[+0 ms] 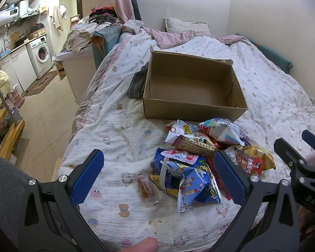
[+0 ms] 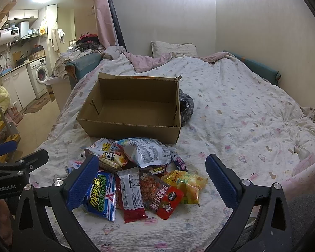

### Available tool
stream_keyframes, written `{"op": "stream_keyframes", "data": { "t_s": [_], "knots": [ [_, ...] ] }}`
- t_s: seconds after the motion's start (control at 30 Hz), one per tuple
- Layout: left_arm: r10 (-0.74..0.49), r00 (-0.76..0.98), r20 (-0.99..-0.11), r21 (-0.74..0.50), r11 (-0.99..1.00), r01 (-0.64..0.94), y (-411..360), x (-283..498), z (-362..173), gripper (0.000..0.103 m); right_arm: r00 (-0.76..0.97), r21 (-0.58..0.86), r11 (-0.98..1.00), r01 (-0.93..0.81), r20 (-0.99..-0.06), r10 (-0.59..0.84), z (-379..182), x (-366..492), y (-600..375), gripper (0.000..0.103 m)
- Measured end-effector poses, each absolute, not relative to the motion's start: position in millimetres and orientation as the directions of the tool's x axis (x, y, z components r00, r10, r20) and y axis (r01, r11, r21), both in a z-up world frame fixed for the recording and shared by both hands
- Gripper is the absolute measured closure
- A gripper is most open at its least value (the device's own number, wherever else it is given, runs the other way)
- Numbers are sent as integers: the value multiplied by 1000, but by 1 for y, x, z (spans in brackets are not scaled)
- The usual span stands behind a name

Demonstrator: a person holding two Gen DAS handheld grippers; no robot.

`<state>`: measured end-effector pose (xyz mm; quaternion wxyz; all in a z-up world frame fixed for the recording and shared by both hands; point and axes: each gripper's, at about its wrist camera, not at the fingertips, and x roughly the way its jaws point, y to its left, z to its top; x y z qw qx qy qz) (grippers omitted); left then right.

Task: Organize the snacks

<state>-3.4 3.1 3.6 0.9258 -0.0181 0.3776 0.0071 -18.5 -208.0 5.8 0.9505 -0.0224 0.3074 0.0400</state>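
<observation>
A pile of snack packets (image 1: 201, 157) lies on the bed in front of an open, empty cardboard box (image 1: 191, 88). A blue packet (image 1: 189, 180) is nearest my left gripper (image 1: 159, 178), which is open and empty above the quilt, its right finger beside the pile. A small clear packet of orange snacks (image 1: 146, 188) lies apart on the left. In the right wrist view the pile (image 2: 145, 174) lies between the fingers of my open, empty right gripper (image 2: 152, 182), with the box (image 2: 134, 109) behind it. The right gripper also shows in the left wrist view (image 1: 300, 157).
The bed's white patterned quilt (image 2: 241, 115) spreads right and back to a pillow (image 2: 174, 49). A dark striped cloth (image 1: 137, 84) lies beside the box. The bed's left edge drops to a tiled floor (image 1: 50, 115), with a washing machine (image 1: 41, 52) and cabinets beyond.
</observation>
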Motion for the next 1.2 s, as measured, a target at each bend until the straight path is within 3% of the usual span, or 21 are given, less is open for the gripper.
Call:
{"op": "stream_keyframes", "data": {
  "t_s": [1.2],
  "knots": [
    [-1, 713, -701, -28, 999, -26, 3, -1, 3, 0, 807, -10, 996, -93, -587, 70, 5, -19, -207, 0]
  ]
}}
